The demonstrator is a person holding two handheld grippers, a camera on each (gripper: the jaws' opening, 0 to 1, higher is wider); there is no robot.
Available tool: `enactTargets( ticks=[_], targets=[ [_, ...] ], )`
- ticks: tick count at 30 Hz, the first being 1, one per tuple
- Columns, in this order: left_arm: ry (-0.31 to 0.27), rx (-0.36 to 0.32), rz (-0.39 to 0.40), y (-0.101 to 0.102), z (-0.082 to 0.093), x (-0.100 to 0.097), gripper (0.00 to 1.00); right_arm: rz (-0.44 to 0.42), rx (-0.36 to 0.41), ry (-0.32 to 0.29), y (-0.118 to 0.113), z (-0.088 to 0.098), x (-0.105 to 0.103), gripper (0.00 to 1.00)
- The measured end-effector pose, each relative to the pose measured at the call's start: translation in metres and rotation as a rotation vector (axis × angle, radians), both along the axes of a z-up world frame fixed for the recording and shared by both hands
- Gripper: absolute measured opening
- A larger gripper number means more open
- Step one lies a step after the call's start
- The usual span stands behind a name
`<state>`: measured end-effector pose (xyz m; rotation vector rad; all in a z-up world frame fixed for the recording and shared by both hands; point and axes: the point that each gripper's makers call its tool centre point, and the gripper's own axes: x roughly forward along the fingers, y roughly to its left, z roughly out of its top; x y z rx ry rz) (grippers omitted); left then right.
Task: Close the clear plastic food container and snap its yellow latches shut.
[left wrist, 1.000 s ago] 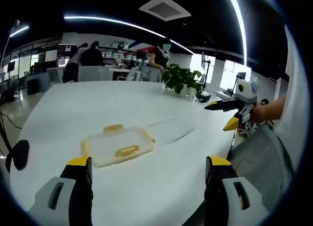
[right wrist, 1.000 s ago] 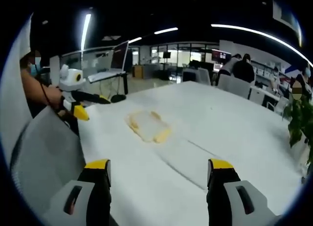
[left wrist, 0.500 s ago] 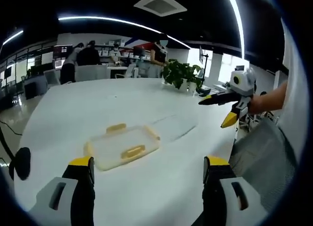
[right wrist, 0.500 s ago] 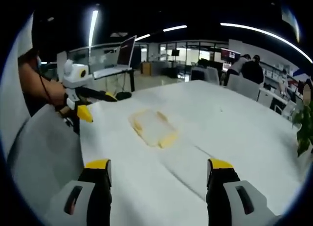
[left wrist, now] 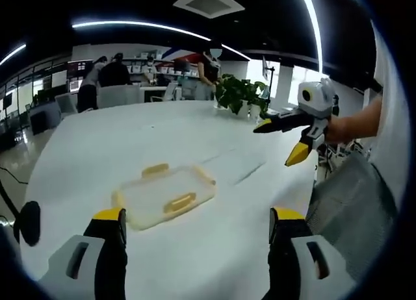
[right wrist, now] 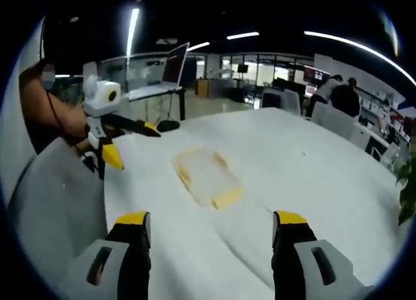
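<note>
Clear plastic with yellow tabs, the food container (left wrist: 164,196) lies flat on the white worktop (left wrist: 195,137), left of centre in the left gripper view and just above centre in the right gripper view, where it looks slightly larger than half a second ago. The lid seems to rest on it already, though I cannot tell whether the yellow latches (left wrist: 179,201) are snapped.

Both cameras have crept toward it, and the right gripper (left wrist: 281,141), at the right of the left gripper view, has swung further in over the worktop. The approach looks under way, with no contact yet.

The left gripper (left wrist: 195,225) has its jaws spread wide and holds nothing; the right gripper's jaws are likewise wide apart and bare. In the right gripper view the left gripper sits at centre left, jaws parted.

Further out, a potted plant (left wrist: 242,100) stands at the upper centre, people stand at desks beyond, and a grey chair back (left wrist: 348,212) fills the lower right. Nothing lies between grippers and container.
</note>
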<state>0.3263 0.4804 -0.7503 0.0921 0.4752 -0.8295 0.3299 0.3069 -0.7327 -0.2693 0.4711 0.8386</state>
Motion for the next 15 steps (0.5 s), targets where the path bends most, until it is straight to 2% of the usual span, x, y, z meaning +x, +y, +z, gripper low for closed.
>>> enactTargets(
  ticks=[15],
  targets=[
    [-0.004, 0.02, 0.008, 0.011, 0.0, 0.013, 0.91, 0.053, -0.014, 0.005, 0.017, -0.004, 0.012, 0.76]
  ],
)
